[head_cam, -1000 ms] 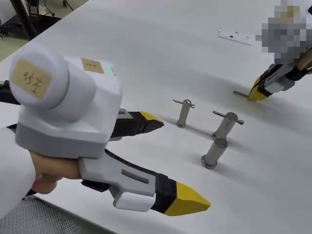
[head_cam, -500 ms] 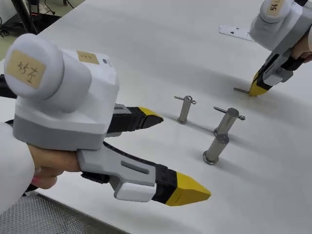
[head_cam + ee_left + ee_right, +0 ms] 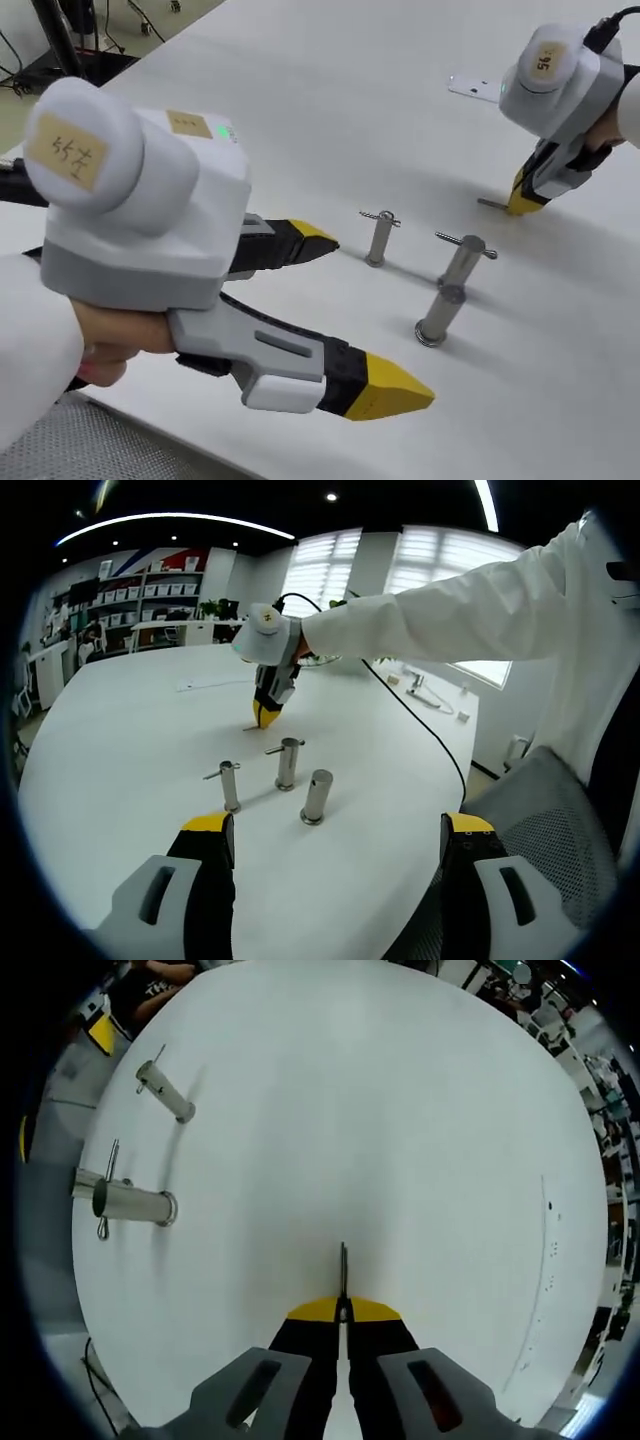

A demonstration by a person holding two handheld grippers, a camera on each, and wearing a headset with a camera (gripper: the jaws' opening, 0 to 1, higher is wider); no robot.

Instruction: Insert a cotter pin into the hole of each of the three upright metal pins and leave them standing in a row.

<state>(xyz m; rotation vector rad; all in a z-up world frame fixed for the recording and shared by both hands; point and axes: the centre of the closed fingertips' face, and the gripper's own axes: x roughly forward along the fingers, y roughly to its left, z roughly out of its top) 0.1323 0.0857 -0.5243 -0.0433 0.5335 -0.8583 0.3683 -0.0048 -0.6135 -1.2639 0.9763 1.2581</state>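
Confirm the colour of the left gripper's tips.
Yellow tips on the left gripper, black behind; clearest in the head view.

A broad white counter (image 3: pixel 300 90) with a rounded edge. Beyond its far edge, tall bright windows (image 3: pixel 335 565) with blinds and shelves (image 3: pixel 150 580) along the wall. Curved light strips (image 3: pixel 170 520) cross the dark ceiling. A grey mesh chair (image 3: pixel 545 800) stands at the near edge.

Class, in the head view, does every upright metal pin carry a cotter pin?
No, the nearest metal pin has nothing through its top.
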